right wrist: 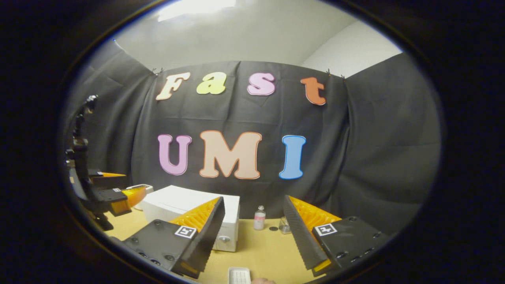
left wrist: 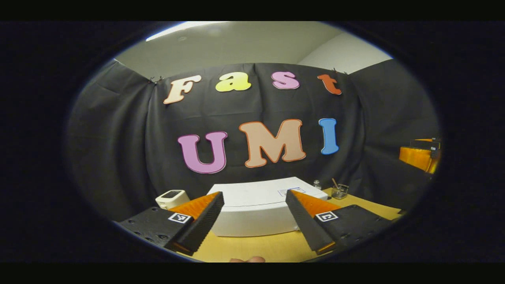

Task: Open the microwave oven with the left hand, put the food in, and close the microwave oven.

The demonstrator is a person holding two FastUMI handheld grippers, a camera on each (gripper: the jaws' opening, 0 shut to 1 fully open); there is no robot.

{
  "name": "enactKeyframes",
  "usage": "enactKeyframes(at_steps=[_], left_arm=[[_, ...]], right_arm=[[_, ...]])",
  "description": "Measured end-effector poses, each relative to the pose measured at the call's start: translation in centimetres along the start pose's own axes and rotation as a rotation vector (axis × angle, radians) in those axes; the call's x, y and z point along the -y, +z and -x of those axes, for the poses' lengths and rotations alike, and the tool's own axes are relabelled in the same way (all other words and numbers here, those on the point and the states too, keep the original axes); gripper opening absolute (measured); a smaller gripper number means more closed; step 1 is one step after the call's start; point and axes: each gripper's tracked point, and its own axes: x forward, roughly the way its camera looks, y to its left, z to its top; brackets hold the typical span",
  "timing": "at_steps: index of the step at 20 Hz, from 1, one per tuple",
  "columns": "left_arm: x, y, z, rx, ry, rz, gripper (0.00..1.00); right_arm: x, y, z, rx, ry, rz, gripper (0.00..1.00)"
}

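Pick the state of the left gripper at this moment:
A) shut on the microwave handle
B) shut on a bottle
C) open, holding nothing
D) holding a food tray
C: in the left gripper view the left gripper has its fingers spread wide with only the white microwave seen between them, beyond it.

Open tabletop [left wrist: 256, 246] before microwave [left wrist: 256, 215] — unobstructed

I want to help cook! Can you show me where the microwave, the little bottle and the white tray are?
microwave [left wrist: 256, 211]: left gripper view, on its white front face.
little bottle [right wrist: 259, 219]: right gripper view, on its body.
white tray [right wrist: 239, 275]: right gripper view, on its ridged top at the bottom edge.
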Motion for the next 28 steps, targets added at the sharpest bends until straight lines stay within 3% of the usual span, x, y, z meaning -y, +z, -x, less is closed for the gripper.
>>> enactKeyframes(at_steps=[7, 11, 28], left_arm=[[-3.2, 0.9, 4.5, -0.028, 0.055, 0.113, 0.97], [-4.8, 1.2, 5.4, -0.020, 0.086, 0.089, 0.97], [-5.9, 1.1, 7.6, -0.008, 0.091, 0.067, 0.98]], right_arm=[[-2.3, 0.4, 1.1, 0.005, 0.024, -0.004, 0.87], [-3.0, 0.5, 1.4, 0.010, 0.035, -0.012, 0.87], [-4.6, 1.1, 2.4, 0.036, 0.048, -0.031, 0.87]])
